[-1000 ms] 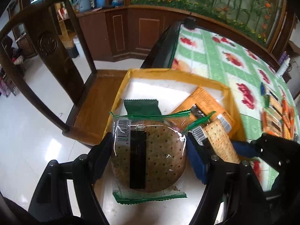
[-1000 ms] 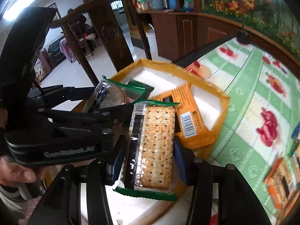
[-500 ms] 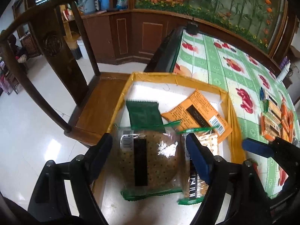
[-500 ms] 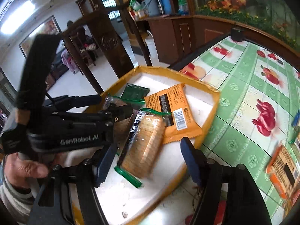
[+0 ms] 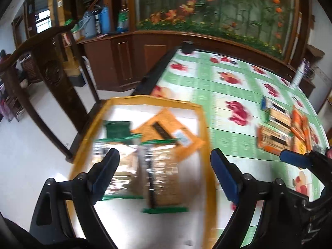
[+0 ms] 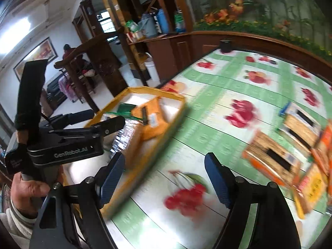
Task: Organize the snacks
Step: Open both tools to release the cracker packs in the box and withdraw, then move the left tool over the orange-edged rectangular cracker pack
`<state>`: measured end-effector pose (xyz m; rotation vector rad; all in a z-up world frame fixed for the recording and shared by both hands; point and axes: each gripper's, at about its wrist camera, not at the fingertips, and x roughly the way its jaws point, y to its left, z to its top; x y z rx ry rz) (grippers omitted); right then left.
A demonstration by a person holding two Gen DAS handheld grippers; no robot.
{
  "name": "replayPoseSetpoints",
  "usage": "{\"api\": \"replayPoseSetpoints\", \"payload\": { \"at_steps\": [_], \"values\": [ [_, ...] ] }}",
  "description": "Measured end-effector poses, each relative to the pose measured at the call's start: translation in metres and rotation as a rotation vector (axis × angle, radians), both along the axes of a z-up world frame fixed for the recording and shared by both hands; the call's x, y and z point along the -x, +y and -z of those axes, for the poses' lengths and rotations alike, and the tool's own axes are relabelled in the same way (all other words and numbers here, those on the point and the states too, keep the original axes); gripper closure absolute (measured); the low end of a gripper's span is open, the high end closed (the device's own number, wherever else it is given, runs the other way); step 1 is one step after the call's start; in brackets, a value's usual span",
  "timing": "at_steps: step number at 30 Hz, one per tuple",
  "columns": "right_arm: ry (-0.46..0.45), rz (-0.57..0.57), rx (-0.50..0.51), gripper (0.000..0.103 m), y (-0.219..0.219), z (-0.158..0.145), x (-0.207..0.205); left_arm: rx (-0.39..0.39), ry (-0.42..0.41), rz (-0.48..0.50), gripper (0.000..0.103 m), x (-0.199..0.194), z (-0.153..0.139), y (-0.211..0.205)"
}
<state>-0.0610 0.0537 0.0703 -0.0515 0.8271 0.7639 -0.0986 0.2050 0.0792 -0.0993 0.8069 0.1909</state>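
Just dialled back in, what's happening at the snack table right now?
A person holds a gripper in each hand. Both the left gripper and the right gripper are empty, their jaws opening. Two cracker packs lie in the yellow-rimmed tray with an orange packet and a green one. More snacks wait loose on the green tablecloth.

This is a lived-in home, a dining or sitting room by the look of it. A table (image 6: 238, 95) under a green fruit-print oilcloth stands beside a carved dark wooden chair (image 5: 51, 76) and a curved wood counter (image 5: 128, 58) holding thermos flasks (image 6: 159, 23) and jugs, with a flower mural (image 5: 217, 6) behind. Farther back there is a framed picture (image 6: 36, 55) on a white wall, clothes draped near a sofa, and glossy white floor tiles (image 5: 27, 161).
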Motion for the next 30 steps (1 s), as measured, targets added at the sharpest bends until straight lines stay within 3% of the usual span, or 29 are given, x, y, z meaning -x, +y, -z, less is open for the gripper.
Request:
{"api": "replayPoseSetpoints", "payload": {
  "at_steps": [9,14,23,28,30],
  "values": [
    [-0.014,0.16,0.066,0.024,-0.092,0.009,-0.005,0.083,0.041,0.104,0.013,-0.019,0.008,-0.063],
    [0.028,0.218,0.021,0.024,-0.132,0.018,-0.012,0.063,0.062,0.159,0.013,-0.031,0.011,-0.098],
    [0.107,0.17,-0.112,0.024,-0.136,0.013,-0.079,0.049,0.083,0.163,0.013,-0.034,0.016,-0.105],
    [0.153,0.157,-0.009,0.024,-0.107,0.039,-0.116,0.046,0.1,0.156,0.013,-0.033,0.021,-0.099],
    [0.192,0.151,-0.011,0.024,-0.105,0.049,-0.12,0.051,0.102,0.148,0.013,-0.034,0.021,-0.095]
  ]
}}
